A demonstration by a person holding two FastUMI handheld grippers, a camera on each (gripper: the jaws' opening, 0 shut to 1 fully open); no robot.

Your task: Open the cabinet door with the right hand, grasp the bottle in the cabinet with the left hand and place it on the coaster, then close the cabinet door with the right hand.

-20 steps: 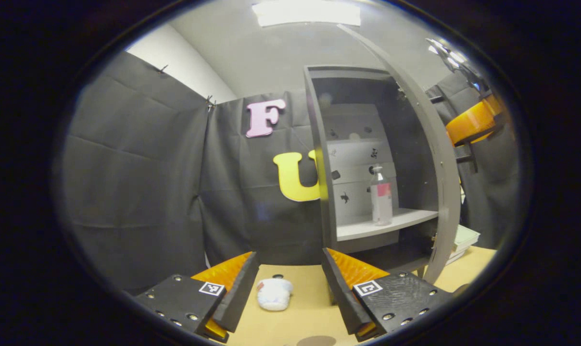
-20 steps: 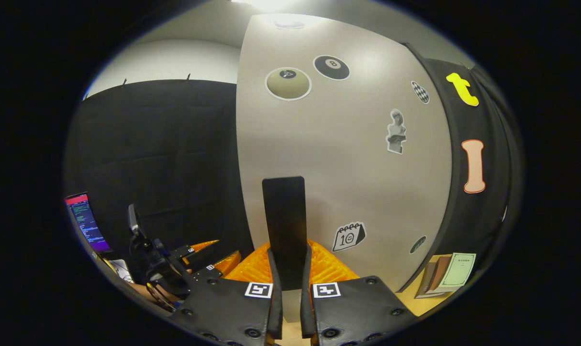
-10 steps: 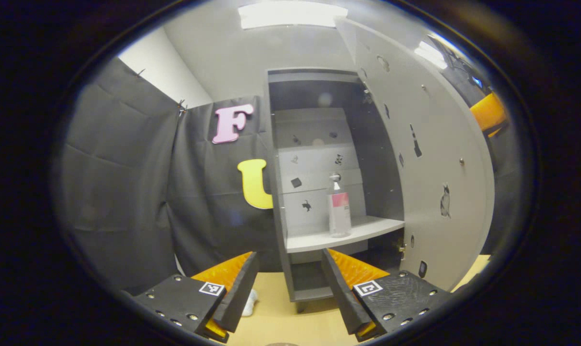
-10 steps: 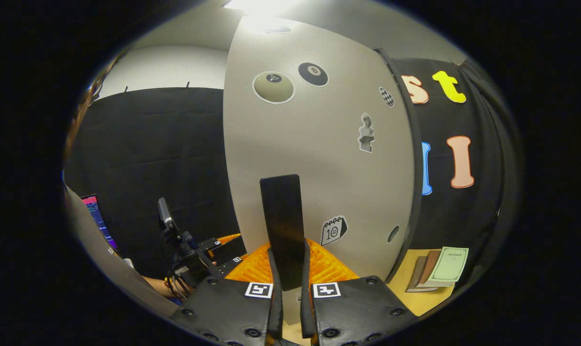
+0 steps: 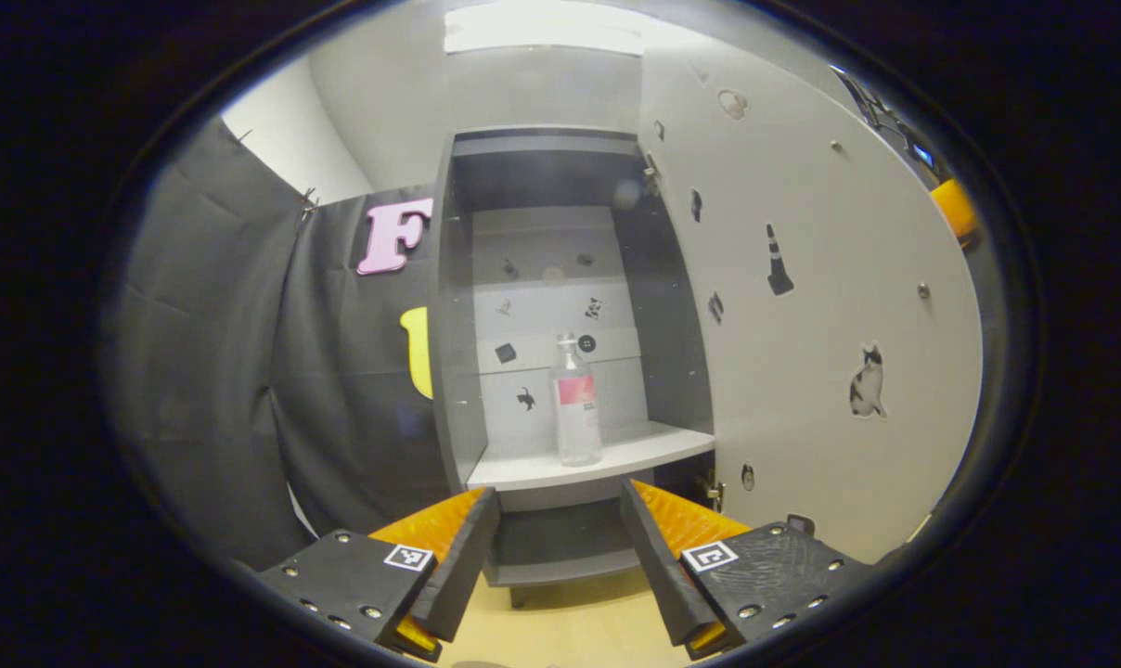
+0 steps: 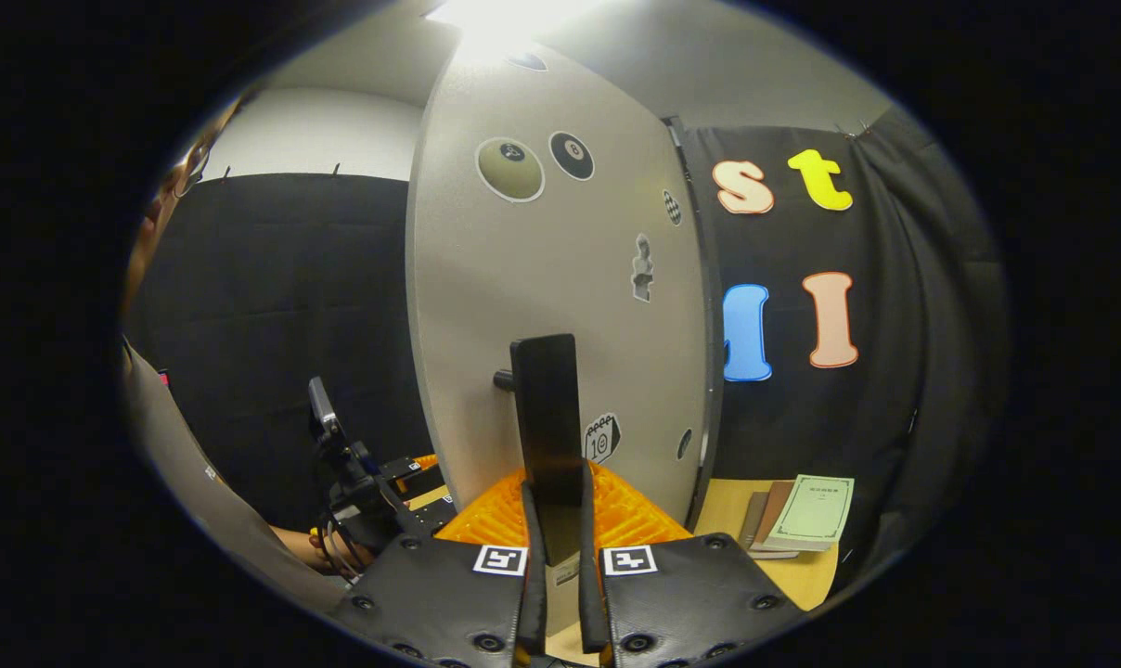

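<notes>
Bottle (image 5: 575,401) upright on cabinet (image 5: 449,306) shelf (image 5: 590,460), ahead of left gripper (image 5: 560,520), well apart, roughly centred between its spread fingers. One bottle: clear, pink label, pale cap. Right gripper (image 6: 554,506) pinched on door handle (image 6: 546,417); cabinet door (image 6: 560,306) swung wide open. Small stack of books (image 6: 802,515) on table (image 6: 802,571), count unclear.

The grey cabinet (image 5: 449,371) stands open, its sticker-dotted cabinet door (image 5: 802,306) swung wide to the right. Inside, a clear bottle (image 5: 576,404) with a pink label stands upright on the pale shelf (image 5: 523,471), near its front edge, roughly midway across.
</notes>
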